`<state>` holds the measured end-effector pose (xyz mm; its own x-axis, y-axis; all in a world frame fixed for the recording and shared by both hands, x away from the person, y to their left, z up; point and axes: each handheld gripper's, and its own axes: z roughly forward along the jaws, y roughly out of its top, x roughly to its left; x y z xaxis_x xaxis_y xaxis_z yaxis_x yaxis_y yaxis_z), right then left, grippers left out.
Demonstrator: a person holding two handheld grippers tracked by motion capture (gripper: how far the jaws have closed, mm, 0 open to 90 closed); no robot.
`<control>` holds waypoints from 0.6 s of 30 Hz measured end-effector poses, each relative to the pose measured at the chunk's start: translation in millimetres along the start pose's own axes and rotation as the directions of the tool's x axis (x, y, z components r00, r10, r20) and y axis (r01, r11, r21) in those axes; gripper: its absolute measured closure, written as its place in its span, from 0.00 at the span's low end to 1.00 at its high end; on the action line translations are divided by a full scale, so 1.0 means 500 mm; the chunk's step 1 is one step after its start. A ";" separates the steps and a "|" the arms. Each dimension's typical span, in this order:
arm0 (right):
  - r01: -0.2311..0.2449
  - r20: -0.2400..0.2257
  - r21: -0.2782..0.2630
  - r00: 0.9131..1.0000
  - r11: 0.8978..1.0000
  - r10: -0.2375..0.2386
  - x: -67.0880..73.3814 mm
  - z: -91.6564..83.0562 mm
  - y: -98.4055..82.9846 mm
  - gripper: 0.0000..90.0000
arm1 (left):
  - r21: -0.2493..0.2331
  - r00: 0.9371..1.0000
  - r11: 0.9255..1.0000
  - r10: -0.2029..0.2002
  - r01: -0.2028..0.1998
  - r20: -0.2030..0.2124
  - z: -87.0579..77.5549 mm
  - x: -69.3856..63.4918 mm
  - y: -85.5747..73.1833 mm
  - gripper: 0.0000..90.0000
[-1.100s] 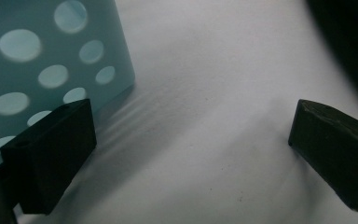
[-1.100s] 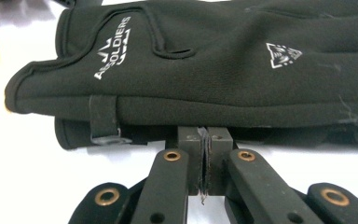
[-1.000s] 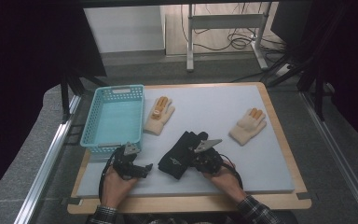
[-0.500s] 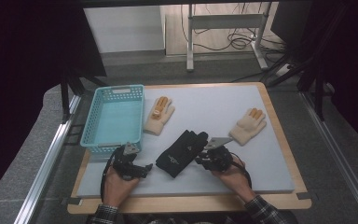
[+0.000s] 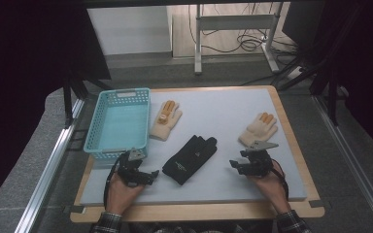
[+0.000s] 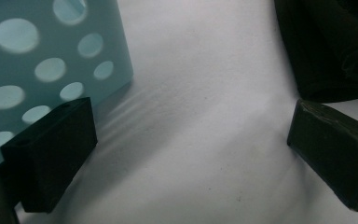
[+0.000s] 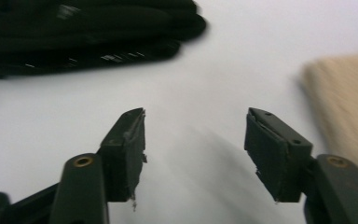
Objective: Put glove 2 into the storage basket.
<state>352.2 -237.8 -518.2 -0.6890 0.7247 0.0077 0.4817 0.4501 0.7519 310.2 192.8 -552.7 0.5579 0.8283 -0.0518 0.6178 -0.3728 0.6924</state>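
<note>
While your right gripper [image 5: 246, 162] sits over bare mat between the black glove [image 5: 190, 158] and the tan glove [image 5: 258, 129] near the right edge, its jaws have just been opening and now stand well apart with nothing between them; the right gripper view [image 7: 193, 140] shows white mat in the gap, the black glove lying ahead to one side and the tan glove's cuff blurred at the other. You hold it low and close to level, your right hand [image 5: 268, 177] behind it near the front edge of the table [image 5: 291, 194], jaws facing toward the black glove. Your left gripper [image 5: 143, 174] rests near the front left of the mat, just in front of the teal basket [image 5: 119, 121], its jaws spread wide and holding nothing; in the left gripper view [image 6: 189, 149] one pad lies close against the basket's perforated wall and the other sits just short of the black glove's cuff. That glove lies flat at mid-table, fingers pointing away from you, touched by neither gripper. A second tan glove [image 5: 166, 120] lies beside the basket.
</note>
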 end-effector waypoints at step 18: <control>0.023 0.056 0.023 0.998 0.999 -0.024 -0.006 0.013 -0.025 0.29 | -0.007 1.000 1.000 0.003 -0.003 0.000 -0.003 0.000 -0.001 0.03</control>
<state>351.9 -242.1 -531.9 -0.6689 0.7419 -0.0475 0.4782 0.4783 0.7366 309.3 193.5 -551.9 0.5598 0.8271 -0.0501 0.6124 -0.3723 0.6974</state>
